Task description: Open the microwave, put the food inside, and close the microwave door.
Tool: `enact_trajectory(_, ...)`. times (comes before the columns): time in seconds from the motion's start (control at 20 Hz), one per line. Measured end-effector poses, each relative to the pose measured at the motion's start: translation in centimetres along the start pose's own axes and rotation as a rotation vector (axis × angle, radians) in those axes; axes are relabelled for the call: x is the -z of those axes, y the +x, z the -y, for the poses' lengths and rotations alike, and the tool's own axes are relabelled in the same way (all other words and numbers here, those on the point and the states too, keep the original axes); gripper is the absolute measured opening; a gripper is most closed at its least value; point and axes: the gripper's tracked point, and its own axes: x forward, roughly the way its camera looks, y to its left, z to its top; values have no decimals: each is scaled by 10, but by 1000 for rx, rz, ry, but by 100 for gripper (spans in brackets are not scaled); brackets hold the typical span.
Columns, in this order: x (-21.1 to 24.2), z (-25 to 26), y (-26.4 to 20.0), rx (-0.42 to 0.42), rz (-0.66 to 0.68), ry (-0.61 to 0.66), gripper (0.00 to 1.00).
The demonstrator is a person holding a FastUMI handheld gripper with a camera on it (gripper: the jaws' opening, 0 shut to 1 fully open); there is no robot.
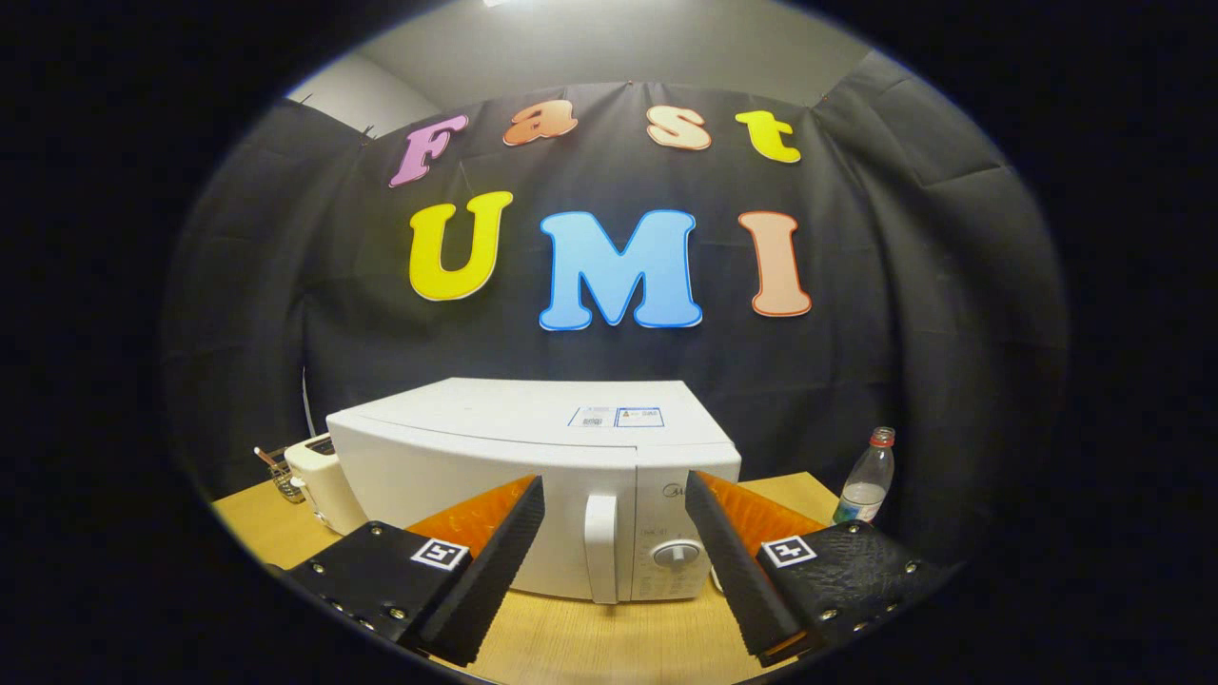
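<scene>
A white microwave (476, 447) stands on the wooden table (609, 637), its door closed. Its vertical white handle (600, 548) lies straight ahead, between my two fingers and a little beyond their tips. A round dial (677, 555) sits on the control panel just right of the handle. My gripper (615, 493) is open, the fingers spread wide with nothing between them. No food item is visible.
A white toaster (319, 476) stands left of the microwave, with a small wire holder (278, 471) beside it. A clear plastic bottle with a red cap (867, 478) stands to the right of the microwave near the table's far edge.
</scene>
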Motion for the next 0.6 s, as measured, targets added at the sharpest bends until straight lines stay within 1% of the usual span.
enact_trajectory(0.2,35,-4,20,-17,-75,-7,96)
enact_trajectory(0.25,43,-7,25,-24,-93,-8,90)
enact_trajectory(0.4,60,-14,36,-45,-136,14,90)
enact_trajectory(0.5,67,-13,43,-26,-152,18,68)
enact_trajectory(0.55,72,-14,45,-26,-166,29,62)
enact_trajectory(0.6,76,-16,46,-25,-180,36,63)
